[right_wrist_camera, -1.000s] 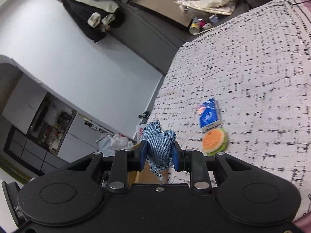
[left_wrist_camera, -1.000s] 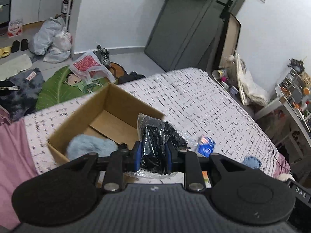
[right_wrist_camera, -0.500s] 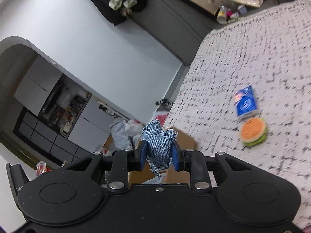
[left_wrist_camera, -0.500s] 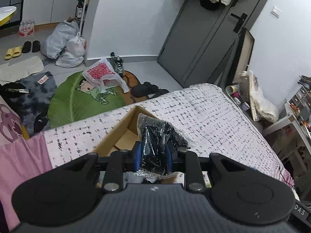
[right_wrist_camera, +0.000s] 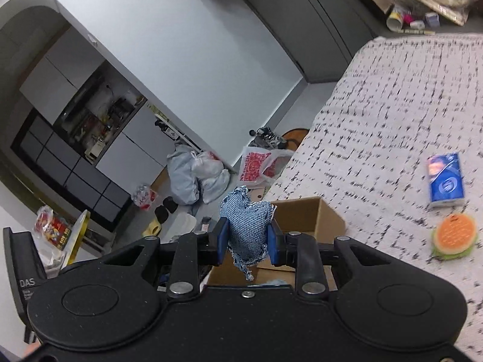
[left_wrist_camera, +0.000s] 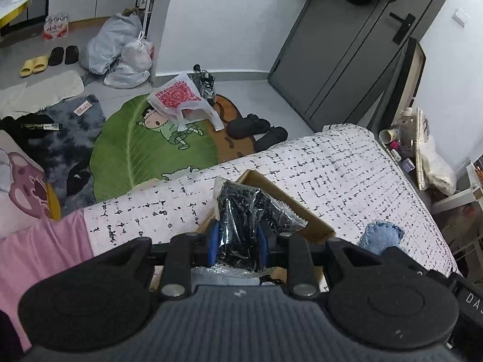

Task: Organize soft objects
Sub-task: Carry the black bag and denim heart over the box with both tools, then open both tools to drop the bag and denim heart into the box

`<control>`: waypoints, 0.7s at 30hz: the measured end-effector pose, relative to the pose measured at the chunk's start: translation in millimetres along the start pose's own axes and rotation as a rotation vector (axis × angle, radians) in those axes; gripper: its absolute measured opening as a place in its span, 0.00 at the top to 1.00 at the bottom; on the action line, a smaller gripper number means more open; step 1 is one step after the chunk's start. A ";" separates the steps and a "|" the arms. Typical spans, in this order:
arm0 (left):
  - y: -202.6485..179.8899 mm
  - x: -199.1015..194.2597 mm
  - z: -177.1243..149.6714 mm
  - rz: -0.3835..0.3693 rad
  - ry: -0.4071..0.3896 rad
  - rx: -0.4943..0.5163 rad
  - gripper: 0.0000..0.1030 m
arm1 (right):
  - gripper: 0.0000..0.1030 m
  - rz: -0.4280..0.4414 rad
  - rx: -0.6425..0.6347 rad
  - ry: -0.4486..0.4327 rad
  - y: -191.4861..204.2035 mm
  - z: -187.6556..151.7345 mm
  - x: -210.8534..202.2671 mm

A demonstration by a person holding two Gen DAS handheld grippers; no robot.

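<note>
The left gripper (left_wrist_camera: pixel 238 242) is clenched on a black bundle in clear wrap (left_wrist_camera: pixel 244 220), and the right gripper (right_wrist_camera: pixel 247 241) is clenched on a blue denim heart (right_wrist_camera: pixel 246 229). Both loads hang over or just beside the open cardboard box (right_wrist_camera: pixel 308 214), which sits on the bed (left_wrist_camera: pixel 347 175) near its foot edge. In the left view the box rim shows at 12 o'clock from the fingers, mostly hidden behind the bundle. In the right view the box lies at 1 o'clock from the fingers, and something pale blue shows low inside it.

This looks like the drop-off step: two soft things carried to the box, neither let go yet. The next move likely calls for centring each load over the opening and then parting the fingers. The wrap is slippery and crinkled, so the bundle may cling to a pad or slide sideways onto the rim.

At 3 o'clock in the right view, a blue packet (right_wrist_camera: pixel 446 181) and a burger toy (right_wrist_camera: pixel 454 236) lie on the bed, well apart from the box, with the toy just below the packet.

The bedspread is white with black dashes. Beyond the foot of the bed are a green leaf rug (left_wrist_camera: pixel 145 147), a red-and-white bag (left_wrist_camera: pixel 181 96), shoes, and a grey door (left_wrist_camera: pixel 347 54).
</note>
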State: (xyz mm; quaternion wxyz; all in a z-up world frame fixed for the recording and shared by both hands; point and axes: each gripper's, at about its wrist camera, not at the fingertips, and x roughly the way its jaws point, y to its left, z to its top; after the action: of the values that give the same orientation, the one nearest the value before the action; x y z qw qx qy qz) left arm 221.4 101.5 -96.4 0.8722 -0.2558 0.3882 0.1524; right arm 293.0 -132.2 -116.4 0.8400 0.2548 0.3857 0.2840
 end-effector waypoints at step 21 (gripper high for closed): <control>1.1 -5.4 10.6 0.142 -0.004 0.038 0.24 | 0.36 0.036 0.047 0.030 -11.2 -9.5 11.5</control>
State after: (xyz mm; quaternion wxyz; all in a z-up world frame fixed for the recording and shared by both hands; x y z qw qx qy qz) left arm 223.7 108.0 -86.6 0.8645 -0.2108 0.4066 0.2071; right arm 294.8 -130.4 -134.9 0.8225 0.2773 0.4003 0.2939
